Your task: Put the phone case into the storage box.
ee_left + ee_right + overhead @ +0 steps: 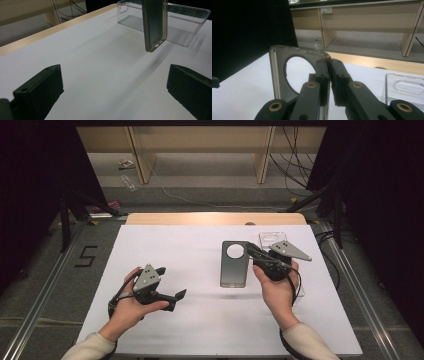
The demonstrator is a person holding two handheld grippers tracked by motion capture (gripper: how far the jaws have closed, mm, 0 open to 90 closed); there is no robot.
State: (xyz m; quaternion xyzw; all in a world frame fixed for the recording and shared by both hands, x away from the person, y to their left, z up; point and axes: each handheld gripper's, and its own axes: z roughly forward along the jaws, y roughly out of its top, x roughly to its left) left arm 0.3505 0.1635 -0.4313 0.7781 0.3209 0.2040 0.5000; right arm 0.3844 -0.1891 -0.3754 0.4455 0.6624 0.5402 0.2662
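Near edge of the desk [150, 330], high view: two forearms in pale sleeves come in from below, each hand carrying a tool. Left tool [170, 285] sits low over the white desk surface, left of centre, jaws spread wide with nothing between them; the left gripper view confirms this, both black jaws standing far apart over bare white surface. Right tool [250, 251] is further in and right of centre, its jaws closed narrow on the right edge of a dark grey phone case [233, 264]. In the right gripper view the two jaws pinch the case's side wall near a top corner, the case [277, 72] standing to the left of the jaws with its large round camera cut-out facing the lens. The left gripper view shows the same case [153, 23] lifted clear of the desk, hanging upright with its lower end off the surface and a soft shadow beneath. Just behind and to the right of it lies a clear transparent phone case [274, 240], flat on the desk, partly under the right tool's grey plate. Beyond the desk's wooden far edge: grey floor, loose cables [295, 165] and pale wooden shelving [200, 150].
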